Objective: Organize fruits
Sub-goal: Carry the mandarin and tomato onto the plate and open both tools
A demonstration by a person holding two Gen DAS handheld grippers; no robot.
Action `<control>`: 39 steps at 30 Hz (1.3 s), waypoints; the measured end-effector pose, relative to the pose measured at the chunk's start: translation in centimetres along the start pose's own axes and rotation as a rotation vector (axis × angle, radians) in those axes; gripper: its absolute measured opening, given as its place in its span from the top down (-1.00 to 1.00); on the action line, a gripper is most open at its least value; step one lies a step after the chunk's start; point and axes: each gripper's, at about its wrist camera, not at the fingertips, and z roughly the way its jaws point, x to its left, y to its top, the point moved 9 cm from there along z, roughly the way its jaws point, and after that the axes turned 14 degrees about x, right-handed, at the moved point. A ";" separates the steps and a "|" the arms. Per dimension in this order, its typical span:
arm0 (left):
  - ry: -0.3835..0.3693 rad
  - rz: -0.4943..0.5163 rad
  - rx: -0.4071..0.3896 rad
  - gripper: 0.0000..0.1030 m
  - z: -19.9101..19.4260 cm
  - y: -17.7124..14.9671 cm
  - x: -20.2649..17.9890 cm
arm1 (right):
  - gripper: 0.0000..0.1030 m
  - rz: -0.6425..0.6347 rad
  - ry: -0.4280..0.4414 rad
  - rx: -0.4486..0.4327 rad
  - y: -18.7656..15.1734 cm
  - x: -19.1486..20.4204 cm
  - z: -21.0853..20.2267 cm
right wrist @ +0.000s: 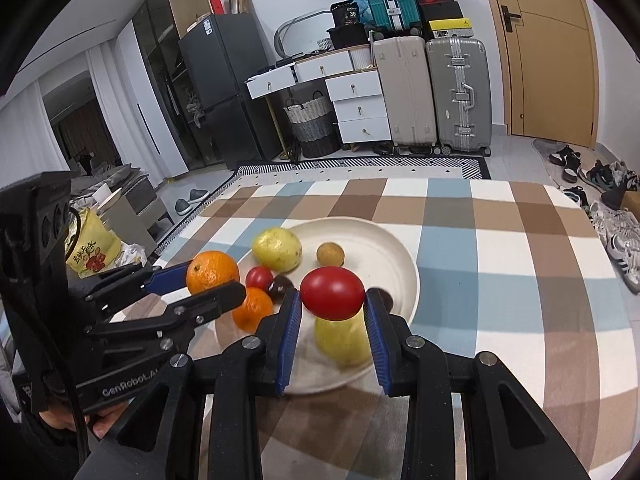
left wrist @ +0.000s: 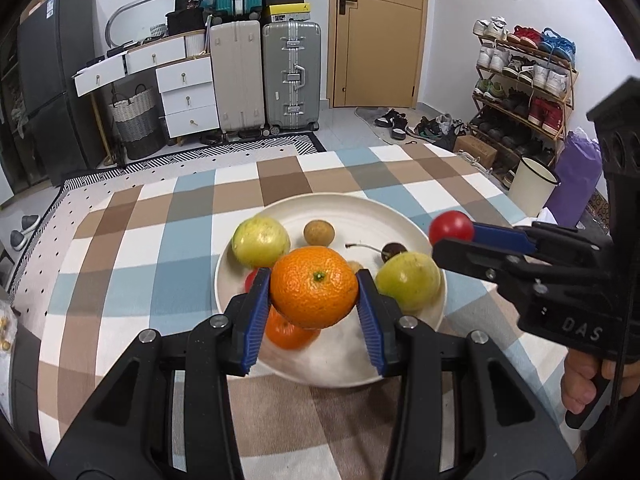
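1. We find the left gripper (left wrist: 314, 294) closed on an orange (left wrist: 314, 286), its blue pads (left wrist: 256, 312) pressing both sides; the fruit hangs clear above the near left part of the plate (left wrist: 360, 208).
2. We find the right gripper (right wrist: 332, 306) closed narrowly on a red tomato (right wrist: 332, 293), held above the near side of the same plate.
3. On the plate we count 2 yellow-green fruits (left wrist: 261, 241), 1 at the left rim and 1 at the right, a second orange (left wrist: 290, 334) beneath the held one, a small brown fruit (left wrist: 319, 233) toward the far side, a dark cherry (left wrist: 394, 250) with its stem, and a second small tomato (right wrist: 259, 277).
4. The plate rests on a checked tablecloth (left wrist: 160, 232).
5. A hand (left wrist: 588, 384) grips the right gripper's handle.
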 end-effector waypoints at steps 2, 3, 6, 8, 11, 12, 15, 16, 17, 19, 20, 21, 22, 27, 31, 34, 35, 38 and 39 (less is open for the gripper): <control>-0.007 -0.005 -0.003 0.24 0.2 0.5 0.1 | 0.37 -0.004 0.000 0.002 0.9 -0.1 0.3; -0.010 -0.006 -0.004 0.24 0.2 0.7 0.1 | 0.37 -0.007 -0.002 0.004 1.2 -0.2 0.5; -0.015 -0.010 -0.014 0.24 0.5 1.6 0.2 | 0.37 -0.017 -0.005 0.008 2.2 -0.5 1.1; -0.013 -0.006 -0.015 0.24 0.9 2.1 0.3 | 0.37 -0.019 -0.004 0.009 2.7 -0.7 1.4; -0.023 -0.009 -0.010 0.24 1.3 2.3 0.6 | 0.37 -0.018 0.000 0.016 3.3 -1.4 2.0; -0.024 -0.006 -0.008 0.24 1.5 2.3 0.7 | 0.37 -0.016 -0.003 0.020 3.5 -1.6 2.2; -0.013 -0.012 0.003 0.24 2.2 2.2 1.3 | 0.37 -0.015 -0.013 0.022 3.8 -2.2 3.0; -0.016 -0.019 0.006 0.24 2.3 2.2 1.5 | 0.37 -0.007 -0.001 0.013 3.9 -2.5 3.1; -0.028 -0.032 0.012 0.25 2.6 2.1 1.7 | 0.37 0.001 0.010 0.009 3.9 -2.7 3.3; -0.038 -0.046 0.020 0.24 3.0 2.0 2.0 | 0.37 0.010 0.005 0.028 3.8 -3.2 3.9; -0.039 -0.050 0.020 0.24 3.2 2.0 2.2 | 0.37 0.014 0.002 0.028 3.7 -3.5 4.1; -0.039 -0.050 0.020 0.25 3.4 2.0 2.1 | 0.37 0.016 0.003 0.036 3.5 -3.6 4.4; -0.041 -0.046 0.026 0.25 3.5 2.0 2.1 | 0.37 0.016 -0.001 0.048 3.4 -3.8 4.8; -0.036 -0.025 0.041 0.24 4.4 1.6 1.6 | 0.37 0.001 -0.003 0.063 3.2 -3.5 5.9; -0.037 -0.019 0.051 0.24 5.0 1.4 1.0 | 0.37 -0.005 -0.002 0.076 3.1 -3.3 6.7; -0.037 -0.008 0.052 0.24 5.2 1.2 0.6 | 0.37 -0.004 -0.004 0.082 2.9 -3.3 6.9; -0.037 -0.005 0.053 0.24 5.4 1.2 0.4 | 0.37 -0.001 -0.003 0.084 2.9 -3.3 7.0; -0.026 0.010 0.058 0.24 5.6 1.0 0.1 | 0.37 0.000 -0.002 0.089 2.8 -3.3 7.2; -0.023 0.015 0.062 0.24 5.6 1.0 0.0 | 0.37 -0.001 -0.004 0.090 2.8 -3.3 7.3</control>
